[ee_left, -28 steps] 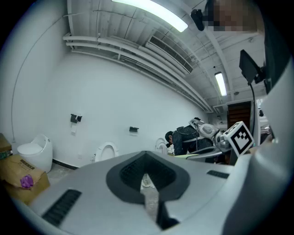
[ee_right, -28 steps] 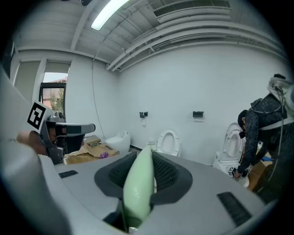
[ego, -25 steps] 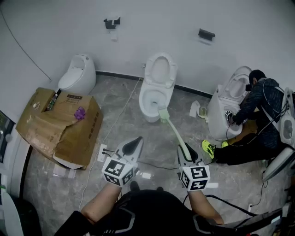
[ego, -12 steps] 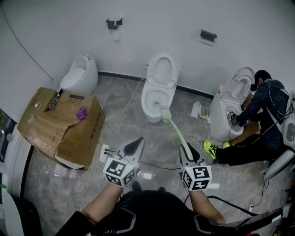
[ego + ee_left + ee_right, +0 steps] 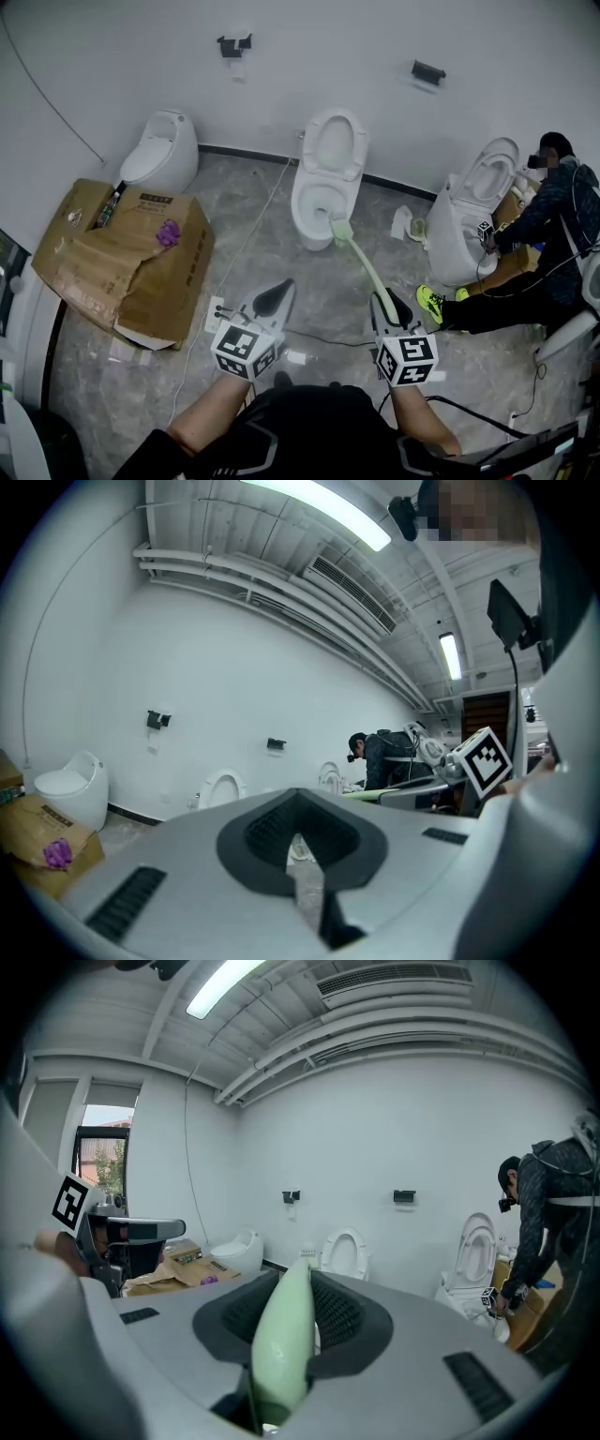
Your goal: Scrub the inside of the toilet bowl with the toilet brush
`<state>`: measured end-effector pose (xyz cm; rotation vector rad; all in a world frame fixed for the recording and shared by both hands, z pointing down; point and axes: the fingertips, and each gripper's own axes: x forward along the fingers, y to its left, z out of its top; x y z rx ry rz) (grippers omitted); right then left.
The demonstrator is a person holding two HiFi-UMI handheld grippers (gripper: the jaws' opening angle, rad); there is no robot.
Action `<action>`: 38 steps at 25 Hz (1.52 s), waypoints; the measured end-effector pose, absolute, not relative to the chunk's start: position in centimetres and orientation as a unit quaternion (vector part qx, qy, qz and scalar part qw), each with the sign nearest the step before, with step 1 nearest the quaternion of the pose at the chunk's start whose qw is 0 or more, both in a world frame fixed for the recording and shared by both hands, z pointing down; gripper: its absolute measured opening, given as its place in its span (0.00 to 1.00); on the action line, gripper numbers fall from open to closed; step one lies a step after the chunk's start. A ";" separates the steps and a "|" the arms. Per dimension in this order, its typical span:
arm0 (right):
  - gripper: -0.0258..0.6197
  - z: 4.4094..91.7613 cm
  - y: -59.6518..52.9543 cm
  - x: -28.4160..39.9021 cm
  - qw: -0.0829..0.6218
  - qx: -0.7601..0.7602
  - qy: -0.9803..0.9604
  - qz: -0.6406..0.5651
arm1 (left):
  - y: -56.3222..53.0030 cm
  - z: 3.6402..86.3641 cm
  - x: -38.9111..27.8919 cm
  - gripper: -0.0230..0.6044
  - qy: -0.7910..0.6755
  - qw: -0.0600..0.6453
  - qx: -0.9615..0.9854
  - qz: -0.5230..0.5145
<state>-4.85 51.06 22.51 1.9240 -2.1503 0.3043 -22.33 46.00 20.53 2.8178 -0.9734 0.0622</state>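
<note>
A white toilet [image 5: 323,173] with its seat and lid up stands against the far wall. The pale green toilet brush [image 5: 359,262] slants from my right gripper [image 5: 387,305] toward it. The brush head [image 5: 339,230] sits at the bowl's front right rim, outside the dark opening; I cannot tell if it touches. The right gripper is shut on the brush handle [image 5: 284,1335], which runs out between its pads. My left gripper [image 5: 274,295] hangs to the left of the brush over the floor, shut, with nothing in it [image 5: 300,832].
A crushed cardboard box [image 5: 122,248] lies on the floor at left, with a small white toilet [image 5: 161,150] behind it. At right a person [image 5: 553,239] crouches beside another open toilet [image 5: 469,220]. Cables and a power strip [image 5: 214,309] lie on the grey floor near me.
The brush head has stayed at the bowl's front rim while my right gripper shifted slightly right. The person at right has leaned back from their toilet.
</note>
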 end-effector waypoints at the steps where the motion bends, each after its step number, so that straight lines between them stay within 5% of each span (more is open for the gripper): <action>1: 0.21 22.5 50.8 -5.2 0.119 0.660 -0.735 0.102 | 45.7 20.7 -22.7 0.05 -0.323 0.079 0.943 0.021; 14: 0.21 22.0 46.0 -4.4 0.108 0.667 -0.730 0.100 | 41.4 21.5 -21.8 0.05 -0.310 0.086 0.947 0.024; 38: 0.21 22.4 33.0 7.6 0.089 0.625 -0.767 0.112 | 30.1 19.9 -8.9 0.05 -0.321 0.069 0.944 0.043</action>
